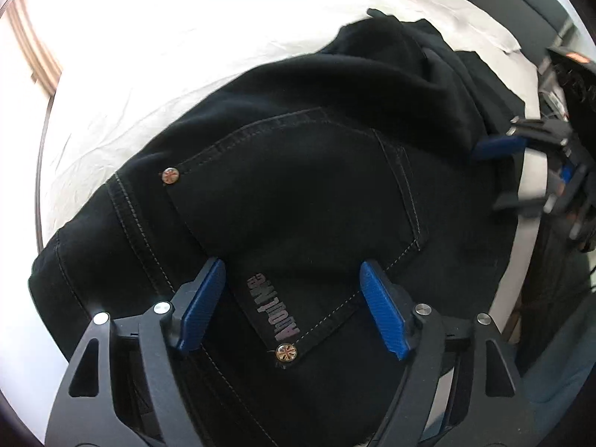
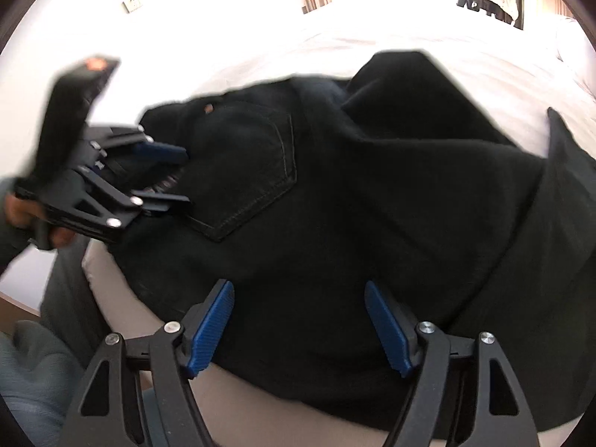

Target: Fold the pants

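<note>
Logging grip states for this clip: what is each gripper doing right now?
Left gripper: open, holding nothing, over the black pants.
Right gripper: open, holding nothing, over the same pants.

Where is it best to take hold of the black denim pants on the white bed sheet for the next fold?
Probably at the waistband edge of the black denim pants, beside the stitched back pocket. There the cloth lies flat on the white bed sheet, with a firm seam. Come from above at the near edge, where the open left gripper is; the bunched far end offers no clean edge.
</note>
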